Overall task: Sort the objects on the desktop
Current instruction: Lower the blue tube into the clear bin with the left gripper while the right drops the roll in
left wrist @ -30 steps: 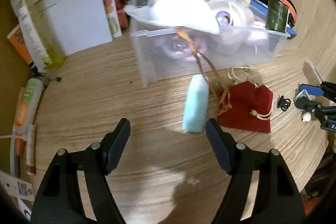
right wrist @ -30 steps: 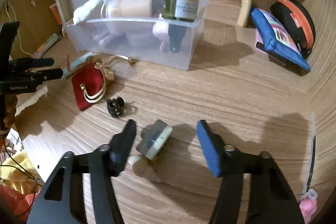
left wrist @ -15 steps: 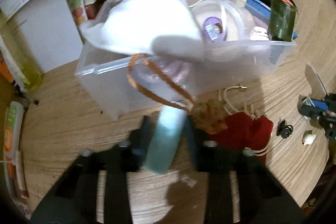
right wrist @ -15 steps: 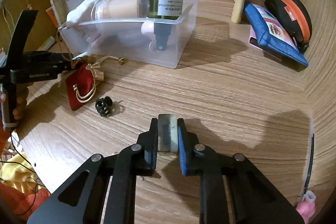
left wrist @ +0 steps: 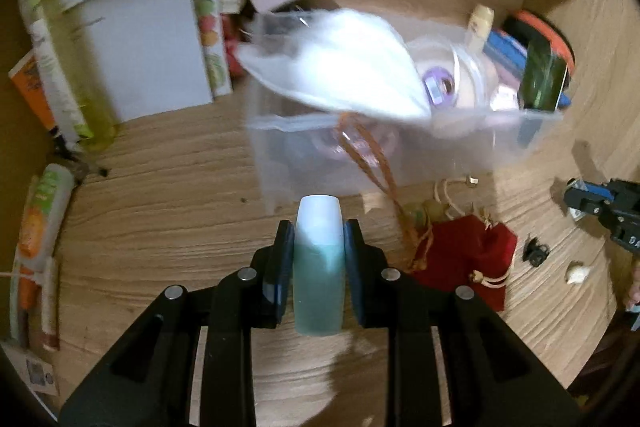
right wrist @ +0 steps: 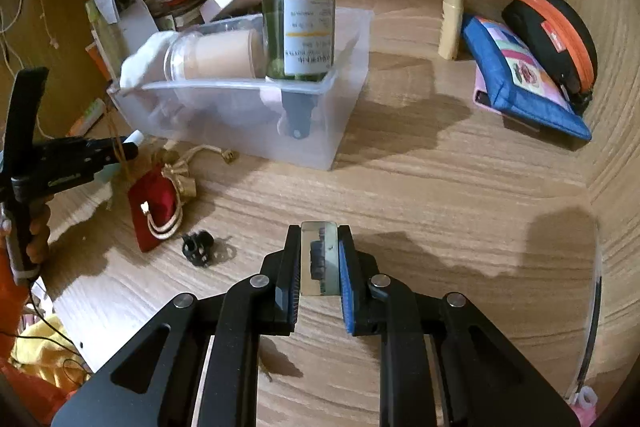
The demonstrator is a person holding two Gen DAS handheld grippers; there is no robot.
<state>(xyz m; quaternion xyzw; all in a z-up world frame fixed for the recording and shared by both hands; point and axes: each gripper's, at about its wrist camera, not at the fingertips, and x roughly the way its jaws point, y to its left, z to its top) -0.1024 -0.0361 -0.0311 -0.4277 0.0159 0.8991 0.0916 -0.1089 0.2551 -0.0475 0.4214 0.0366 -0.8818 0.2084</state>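
Left gripper [left wrist: 318,259]: jaws clamped on a pale teal tube [left wrist: 319,267], held above the desk [left wrist: 168,211]. The clear bin [left wrist: 400,151] lies at 12 o'clock of the tube, just beyond its tip; a red pouch [left wrist: 464,259] lies at 3 o'clock.

Right gripper [right wrist: 319,261]: jaws clamped on a small grey block [right wrist: 320,259]. A black clip [right wrist: 197,247] lies on the desk at 9 o'clock of the block; the bin sits at 11 o'clock, well apart.

A wooden desk [right wrist: 440,187] carries a clear plastic bin [right wrist: 336,131] at ten o'clock; a red pouch [right wrist: 154,203] and a black clip [right wrist: 197,247] at nine; a blue pouch [right wrist: 516,79] and cream tube [right wrist: 451,23] at one.
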